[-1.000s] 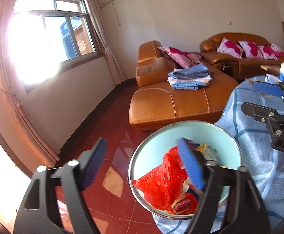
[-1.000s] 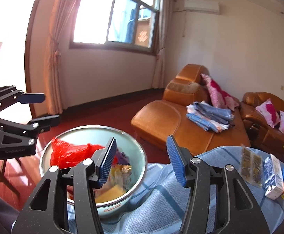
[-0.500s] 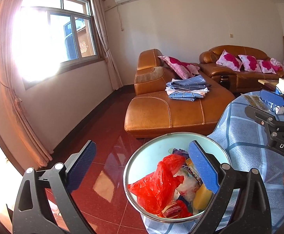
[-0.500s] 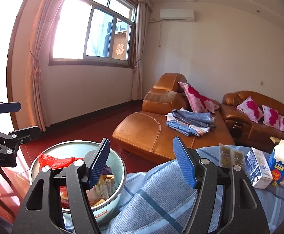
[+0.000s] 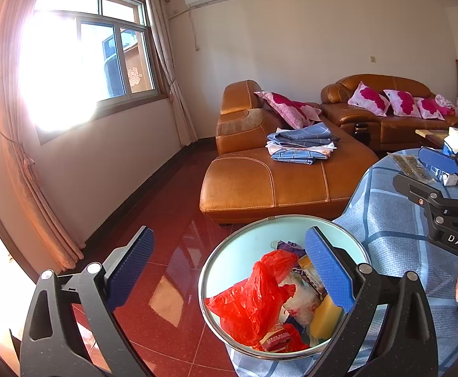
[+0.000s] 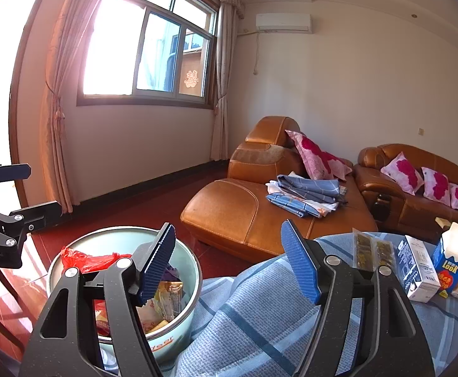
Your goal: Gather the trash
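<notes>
A pale green bin (image 5: pixel 244 251) stands at the table's left edge and holds a red plastic bag (image 5: pixel 254 295), wrappers and a yellow piece. It also shows in the right wrist view (image 6: pixel 184 267). My left gripper (image 5: pixel 229 270) is open and empty, above and to the left of the bin. My right gripper (image 6: pixel 229 260) is open and empty over the blue checked tablecloth (image 6: pixel 247 323). On the cloth at the right lie a clear snack packet (image 6: pixel 370 251), a white carton (image 6: pixel 417 270) and a blue milk carton (image 6: pixel 452 260).
A tan leather chaise (image 5: pixel 276 182) with folded blue cloths (image 5: pixel 301 144) stands beyond the table, a second sofa (image 5: pixel 386 110) with pink cushions behind it. Red tiled floor (image 5: pixel 166 220) lies to the left, under a bright window.
Both grippers have risen and pulled back from the bin, and both views have tilted upward. Both stay open and empty. The cartons have come into the right wrist view.
</notes>
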### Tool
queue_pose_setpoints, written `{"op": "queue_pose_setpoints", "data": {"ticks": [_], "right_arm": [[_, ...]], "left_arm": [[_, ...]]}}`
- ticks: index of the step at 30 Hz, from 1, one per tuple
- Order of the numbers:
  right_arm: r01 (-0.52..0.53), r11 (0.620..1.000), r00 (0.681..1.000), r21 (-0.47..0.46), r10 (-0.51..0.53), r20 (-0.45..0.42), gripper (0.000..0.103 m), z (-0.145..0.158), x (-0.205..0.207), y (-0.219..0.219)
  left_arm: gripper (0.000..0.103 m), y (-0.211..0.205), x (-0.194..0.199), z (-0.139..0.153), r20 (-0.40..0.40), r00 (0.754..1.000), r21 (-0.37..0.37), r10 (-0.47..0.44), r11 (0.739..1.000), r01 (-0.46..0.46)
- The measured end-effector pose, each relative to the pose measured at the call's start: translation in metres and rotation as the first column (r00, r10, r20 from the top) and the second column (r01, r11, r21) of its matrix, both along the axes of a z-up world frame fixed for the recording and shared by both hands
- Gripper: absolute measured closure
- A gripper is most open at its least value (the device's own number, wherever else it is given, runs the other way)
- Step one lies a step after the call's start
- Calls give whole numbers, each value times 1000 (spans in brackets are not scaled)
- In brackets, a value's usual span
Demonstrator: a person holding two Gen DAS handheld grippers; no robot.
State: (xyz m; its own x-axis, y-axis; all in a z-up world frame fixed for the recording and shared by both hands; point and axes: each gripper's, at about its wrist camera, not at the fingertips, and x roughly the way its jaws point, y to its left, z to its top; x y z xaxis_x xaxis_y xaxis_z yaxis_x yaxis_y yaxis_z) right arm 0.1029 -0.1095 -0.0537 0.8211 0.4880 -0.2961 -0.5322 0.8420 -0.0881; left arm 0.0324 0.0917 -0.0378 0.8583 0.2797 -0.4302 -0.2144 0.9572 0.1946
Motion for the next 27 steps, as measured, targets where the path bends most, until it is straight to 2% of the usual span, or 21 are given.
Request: {"op": "queue_pose_setpoints", "data": {"ticks": [27], "right_arm": [[0,1000,1000,0,0,-1,31,-1,0,0]], "left_arm": [[8,2,3,-2,2,1000,7,-2,1000,2]]}}
